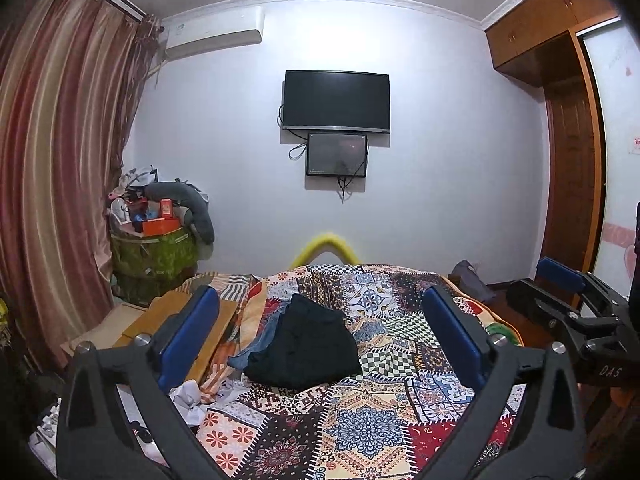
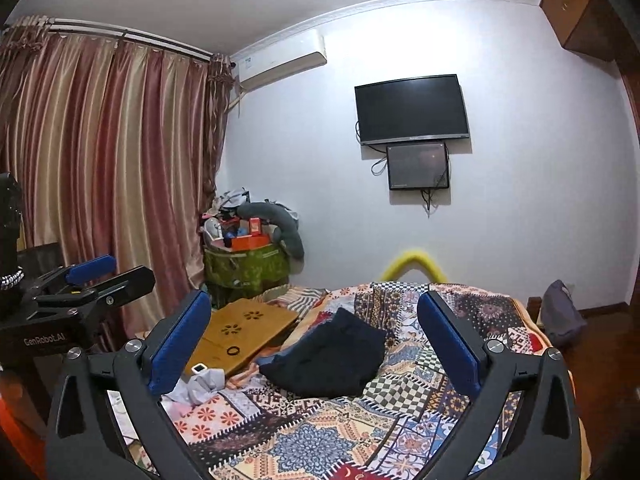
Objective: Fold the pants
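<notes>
I have both claws spread wide with nothing between the blue pads: the left claw (image 1: 320,328) and the right claw (image 2: 316,332) both hang over the near part of the bed (image 1: 360,420), level and side by side. The black pants (image 1: 306,346) lie folded in a compact bundle mid-bed, apart from both claws, their left edge overlapping a blue garment (image 1: 256,350). Near me the patchwork cover is open. A wooden lap tray (image 2: 240,332) crowds the bed's left edge, with crumpled white cloth (image 2: 200,386) just beside it. The far edge meets a yellow rail (image 1: 326,246).
</notes>
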The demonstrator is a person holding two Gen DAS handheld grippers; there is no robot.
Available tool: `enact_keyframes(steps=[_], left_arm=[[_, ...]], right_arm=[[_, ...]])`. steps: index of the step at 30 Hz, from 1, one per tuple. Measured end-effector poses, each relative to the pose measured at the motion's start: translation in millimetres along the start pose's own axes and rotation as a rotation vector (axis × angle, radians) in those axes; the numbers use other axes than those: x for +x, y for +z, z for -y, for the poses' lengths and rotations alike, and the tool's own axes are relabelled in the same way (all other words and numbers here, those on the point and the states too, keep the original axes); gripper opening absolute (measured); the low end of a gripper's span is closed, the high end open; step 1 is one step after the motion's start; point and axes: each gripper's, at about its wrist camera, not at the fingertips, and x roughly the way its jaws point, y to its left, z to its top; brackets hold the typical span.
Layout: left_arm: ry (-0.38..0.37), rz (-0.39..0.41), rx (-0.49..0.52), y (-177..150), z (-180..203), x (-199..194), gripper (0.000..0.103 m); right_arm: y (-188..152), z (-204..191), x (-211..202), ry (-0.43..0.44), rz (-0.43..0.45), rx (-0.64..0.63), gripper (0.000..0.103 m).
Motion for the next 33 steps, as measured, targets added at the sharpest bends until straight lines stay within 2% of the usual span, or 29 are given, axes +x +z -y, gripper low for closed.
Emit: enact_keyframes(steps=[33], left_arm=[[-0.010, -0.047, 0.002, -12.3, 1.2, 17.7, 0.103]], right_arm=[[0.0, 2.7, 2.5, -0.009, -0.046, 0.008, 0.102]])
